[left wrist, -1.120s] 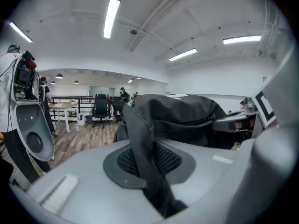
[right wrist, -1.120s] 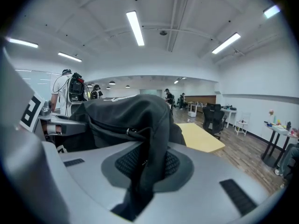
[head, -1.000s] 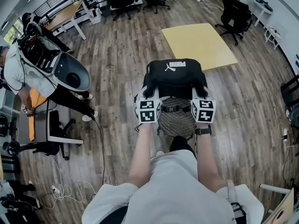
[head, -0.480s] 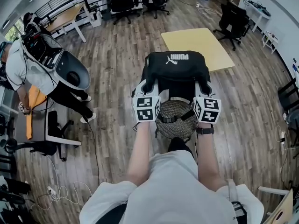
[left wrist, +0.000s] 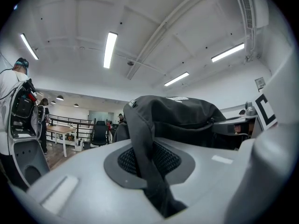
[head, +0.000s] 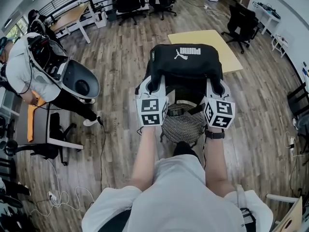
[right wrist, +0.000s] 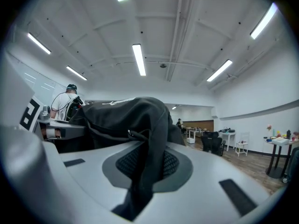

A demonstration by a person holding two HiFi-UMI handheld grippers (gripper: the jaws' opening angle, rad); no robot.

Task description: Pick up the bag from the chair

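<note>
A black bag [head: 186, 64] with a white logo hangs in the air between my two grippers, above a round woven chair seat [head: 182, 125]. My left gripper [head: 150, 87] is shut on the bag's left side, and my right gripper [head: 217, 88] is shut on its right side. In the left gripper view a black strap [left wrist: 147, 164] runs down between the jaws, with the bag's body [left wrist: 180, 118] just beyond. The right gripper view shows black fabric [right wrist: 147, 160] pinched the same way, under the bag's bulk [right wrist: 124, 115].
A yellow table [head: 205, 45] stands beyond the chair on the wooden floor. A person [head: 24, 74] wearing equipment stands at the left beside a desk [head: 53, 137]. Black office chairs [head: 241, 18] are at the back and right. Cables [head: 67, 197] lie at lower left.
Both grippers have risen with the bag, which now hangs higher and clear of the woven seat. The person at the left has shifted slightly.
</note>
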